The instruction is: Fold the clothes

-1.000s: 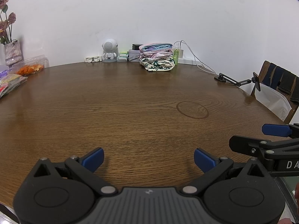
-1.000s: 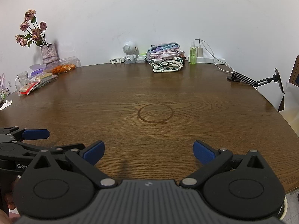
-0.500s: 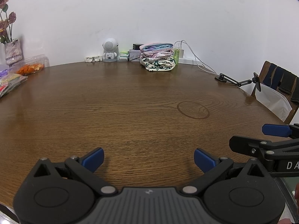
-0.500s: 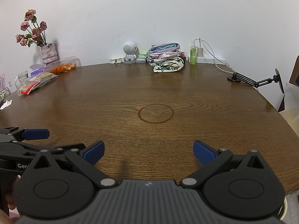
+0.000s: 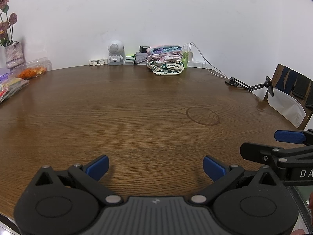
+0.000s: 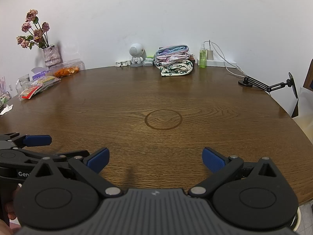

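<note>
The tabletop (image 6: 117,105) lies bare before me; folded clothes (image 6: 175,60) sit far back. My left gripper (image 5: 155,166) and right gripper (image 6: 155,157) gape, holding nothing. Reaching that far, I risk toppling the stack.

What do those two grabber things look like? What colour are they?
The left gripper and the right gripper match: black plastic, with two round discs and a ribbed grey panel between them. Black angled bars with silver rivets lead to blue ridged fingertips. White letters show on their sides: "DA" on the right one, "Gen" on the left one. No cables or sleeves show.
</note>
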